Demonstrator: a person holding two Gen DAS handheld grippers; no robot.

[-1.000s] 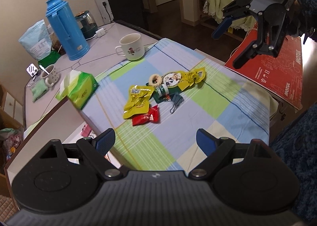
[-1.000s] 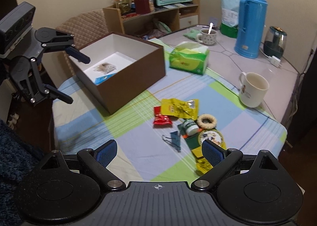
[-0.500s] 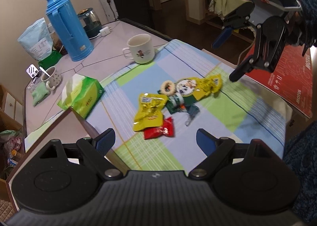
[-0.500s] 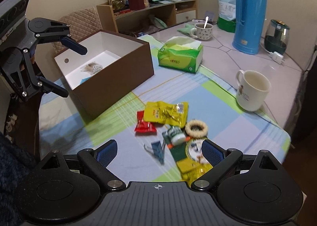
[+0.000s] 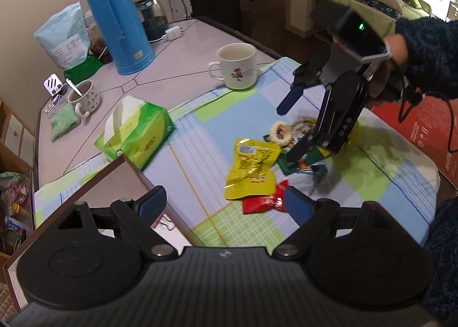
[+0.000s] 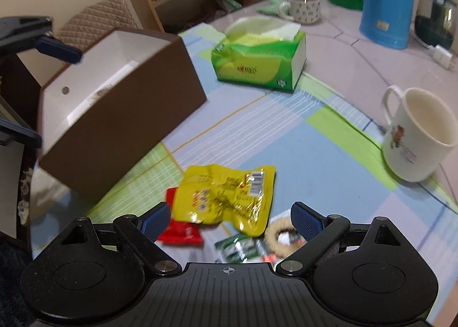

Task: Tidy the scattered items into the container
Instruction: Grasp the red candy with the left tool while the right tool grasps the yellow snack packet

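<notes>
Hovering low over the snack pile, the right tongs (image 6: 230, 219) are spread apart and empty, straddling the yellow packet (image 6: 227, 196) on the bench (image 6: 286, 138) near the brown box (image 6: 123, 115). I'd guess the packet is light, crinkly and a bit slippery, so pinching a flat sealed edge seems best. Its long axis runs from the barcode end toward the red wrapper (image 6: 180, 231). The left tongs (image 5: 221, 205) hang spread and empty by the box.

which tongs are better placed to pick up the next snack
Right. The right tongs are open, low over the pile with the yellow packet between the fingers; the left tongs hang back near the brown box.
</notes>
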